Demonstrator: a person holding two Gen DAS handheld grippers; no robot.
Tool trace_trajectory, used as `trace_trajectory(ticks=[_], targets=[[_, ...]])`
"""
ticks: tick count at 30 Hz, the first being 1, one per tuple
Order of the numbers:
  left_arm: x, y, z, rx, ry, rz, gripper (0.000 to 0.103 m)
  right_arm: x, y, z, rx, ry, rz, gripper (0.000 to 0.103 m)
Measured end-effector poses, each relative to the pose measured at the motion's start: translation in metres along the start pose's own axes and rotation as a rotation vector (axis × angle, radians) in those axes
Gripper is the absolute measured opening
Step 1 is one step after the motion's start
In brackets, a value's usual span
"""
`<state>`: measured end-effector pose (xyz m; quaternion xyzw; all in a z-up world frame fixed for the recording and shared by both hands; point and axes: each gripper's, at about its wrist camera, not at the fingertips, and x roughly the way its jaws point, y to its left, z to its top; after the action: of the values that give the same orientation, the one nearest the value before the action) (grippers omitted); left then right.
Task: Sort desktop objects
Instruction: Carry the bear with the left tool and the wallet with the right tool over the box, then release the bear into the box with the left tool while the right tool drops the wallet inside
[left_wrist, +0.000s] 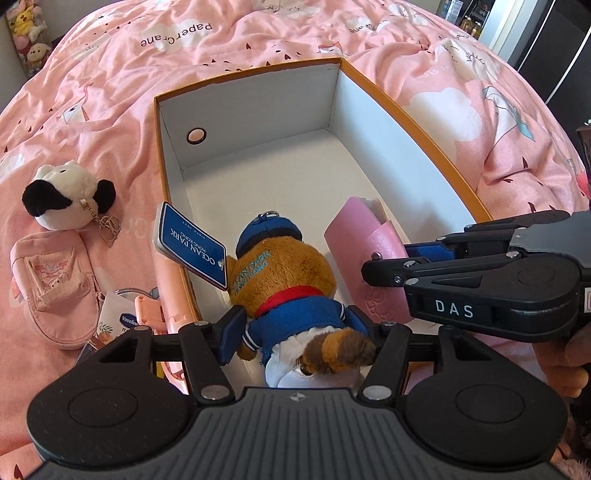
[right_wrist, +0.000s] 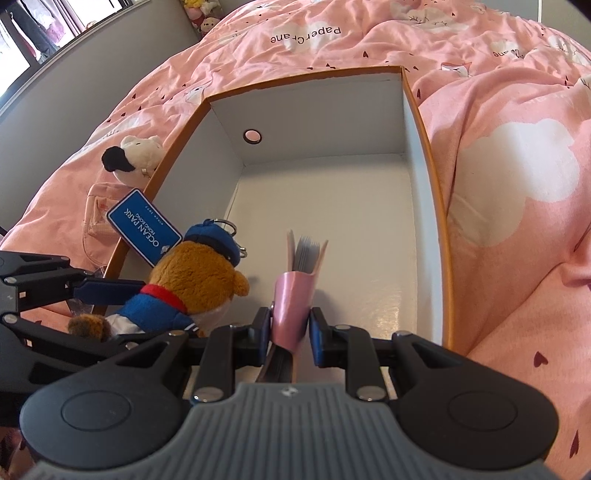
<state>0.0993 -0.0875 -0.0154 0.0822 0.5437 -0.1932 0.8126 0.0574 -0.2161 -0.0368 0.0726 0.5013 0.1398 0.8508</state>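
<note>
A: What is everything sitting on?

B: A bed, covered by a rumpled pink quilt (left_wrist: 258, 40) printed with white clouds, small hearts and the words "PaperCrane". An open white cardboard box with an orange rim (left_wrist: 258, 155) rests on it.

A: And the grippers?

B: The left gripper (left_wrist: 291, 332) pinches a brown plush bear in a blue cap and jacket (left_wrist: 284, 273) at its waist, low inside the box's near left corner; its blue "OCEAN PARK" tag (left_wrist: 194, 245) leans over the box's left rim. The right gripper (right_wrist: 288, 332) clamps a pink leather card wallet (right_wrist: 293, 302) upright over the box floor, just right of the bear.

A: Anything outside the box?

B: Left of it on the quilt lie a white-and-black plush dog keychain (left_wrist: 68, 195), a pink fabric pouch (left_wrist: 55, 288) and a Vaseline tube (left_wrist: 122, 317).

A: The room?

B: A grey wall runs behind the bed, with stuffed toys (right_wrist: 203, 14) at its far end.
</note>
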Motion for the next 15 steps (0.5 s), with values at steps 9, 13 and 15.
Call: trace_trajectory(ticks=[9, 13, 15], targets=[[-0.009, 0.007, -0.003, -0.026, -0.004, -0.063, 0.075, 0.005, 0.004, 0.003, -0.028, 0.010, -0.025, 0.024], [-0.024, 0.023, -0.007, -0.093, -0.043, -0.116, 0.075, 0.009, 0.007, 0.004, -0.046, 0.025, -0.031, 0.024], [-0.036, 0.031, -0.008, -0.116, -0.088, -0.120, 0.075, 0.011, 0.010, 0.004, -0.056, 0.033, -0.033, 0.024]])
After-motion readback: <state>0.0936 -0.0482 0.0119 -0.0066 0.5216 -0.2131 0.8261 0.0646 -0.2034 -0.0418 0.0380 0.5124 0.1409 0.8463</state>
